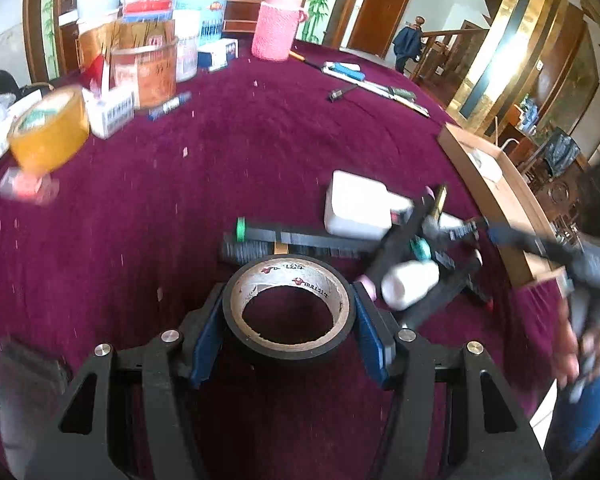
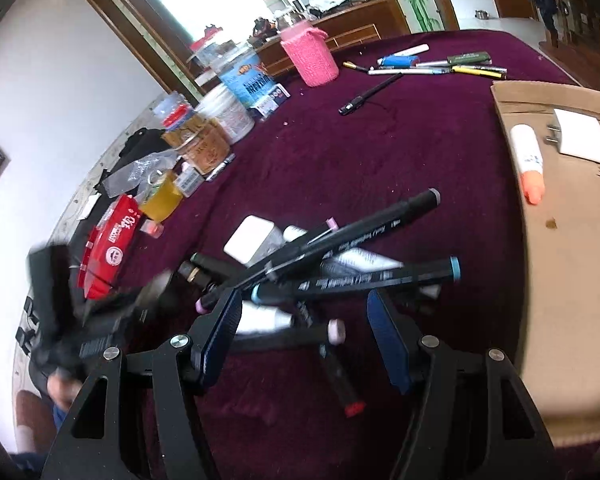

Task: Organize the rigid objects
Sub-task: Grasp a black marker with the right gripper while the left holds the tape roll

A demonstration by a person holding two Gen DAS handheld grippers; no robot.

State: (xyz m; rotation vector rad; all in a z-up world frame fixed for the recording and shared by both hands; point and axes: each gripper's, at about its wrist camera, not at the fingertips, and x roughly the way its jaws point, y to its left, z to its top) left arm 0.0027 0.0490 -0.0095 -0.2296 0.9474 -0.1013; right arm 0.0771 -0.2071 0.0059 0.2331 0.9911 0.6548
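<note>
Left wrist view: my left gripper (image 1: pixel 288 322) clamps the black tape roll (image 1: pixel 289 312). My right gripper (image 2: pixel 304 334) hangs released over the marker pile (image 2: pixel 340 268); closing here, I might snag several crossed markers near the table's (image 2: pixel 380 152) right edge.

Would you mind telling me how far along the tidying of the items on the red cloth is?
Early on. Done: a white charger and an orange-capped tube lie in the cardboard box. In hand: the left gripper holds a black tape roll; the right gripper is open over the marker pile. Left: that pile, and the pens near the pink cup.
</note>
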